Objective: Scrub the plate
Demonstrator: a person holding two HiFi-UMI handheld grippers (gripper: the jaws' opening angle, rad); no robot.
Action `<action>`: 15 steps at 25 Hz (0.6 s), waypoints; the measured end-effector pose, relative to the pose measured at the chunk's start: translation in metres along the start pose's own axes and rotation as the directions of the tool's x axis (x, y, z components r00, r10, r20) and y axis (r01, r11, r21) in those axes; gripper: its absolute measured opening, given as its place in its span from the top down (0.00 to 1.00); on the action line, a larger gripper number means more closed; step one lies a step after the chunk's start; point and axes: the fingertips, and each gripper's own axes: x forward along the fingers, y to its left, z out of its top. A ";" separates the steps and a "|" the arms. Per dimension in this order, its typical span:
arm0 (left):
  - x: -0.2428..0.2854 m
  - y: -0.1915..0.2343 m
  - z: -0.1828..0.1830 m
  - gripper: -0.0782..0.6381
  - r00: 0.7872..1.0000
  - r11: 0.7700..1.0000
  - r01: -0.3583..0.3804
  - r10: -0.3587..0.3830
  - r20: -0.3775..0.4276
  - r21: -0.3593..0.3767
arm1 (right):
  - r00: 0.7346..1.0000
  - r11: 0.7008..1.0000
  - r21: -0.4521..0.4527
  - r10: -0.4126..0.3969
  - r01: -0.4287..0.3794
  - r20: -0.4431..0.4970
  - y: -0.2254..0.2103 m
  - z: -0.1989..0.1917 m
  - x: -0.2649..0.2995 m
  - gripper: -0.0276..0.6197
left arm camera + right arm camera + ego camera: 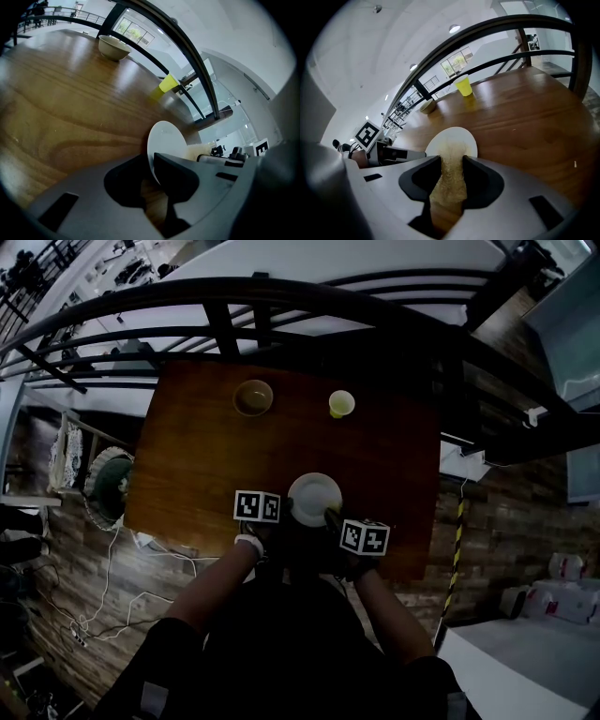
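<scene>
A white plate (315, 499) sits near the front edge of the brown wooden table (197, 456). My left gripper (277, 521) is shut on the plate's left rim; in the left gripper view the plate (168, 140) stands edge-on between the jaws of that gripper (153, 174). My right gripper (330, 521) is shut on a tan scrubbing sponge (450, 176), which lies pressed on the plate (461, 140) in the right gripper view. The right gripper (451, 171) reaches in from the plate's right.
A tan bowl (253, 397) and a yellow cup (341, 403) stand at the table's far side. A dark curved railing (281, 296) runs behind the table. Cables lie on the floor at the left (94, 606).
</scene>
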 end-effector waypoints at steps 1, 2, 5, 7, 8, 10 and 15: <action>0.000 0.001 0.000 0.80 1.000 1.000 0.000 0.000 0.000 -0.002 | 1.000 1.000 0.002 -0.012 0.012 0.008 -0.003 0.003 -0.003 0.73; 0.001 0.001 0.001 0.80 1.000 1.000 0.001 -0.001 0.001 -0.003 | 1.000 1.000 0.006 -0.022 0.022 0.017 -0.007 0.006 -0.005 0.73; 0.001 0.003 0.005 0.80 1.000 1.000 0.001 -0.001 0.009 -0.002 | 0.998 0.999 0.029 -0.048 0.046 0.046 -0.015 0.015 -0.011 0.73; 0.002 0.004 0.004 0.80 1.000 1.000 0.001 -0.001 0.014 -0.006 | 0.997 0.998 0.038 -0.047 0.045 0.060 -0.014 0.016 -0.012 0.73; 0.002 0.005 0.004 0.80 1.000 1.000 0.002 -0.001 0.015 -0.009 | 0.998 0.999 0.033 -0.033 0.031 0.060 -0.009 0.015 -0.010 0.73; 0.003 0.006 0.003 0.80 1.000 1.000 0.001 -0.001 0.015 -0.013 | 0.999 1.000 0.004 0.015 -0.015 0.045 0.010 0.011 -0.001 0.73; 0.001 0.005 0.003 0.80 1.000 1.000 0.000 0.000 0.014 -0.014 | 0.992 0.988 -0.098 0.119 -0.123 -0.043 0.072 -0.011 0.022 0.73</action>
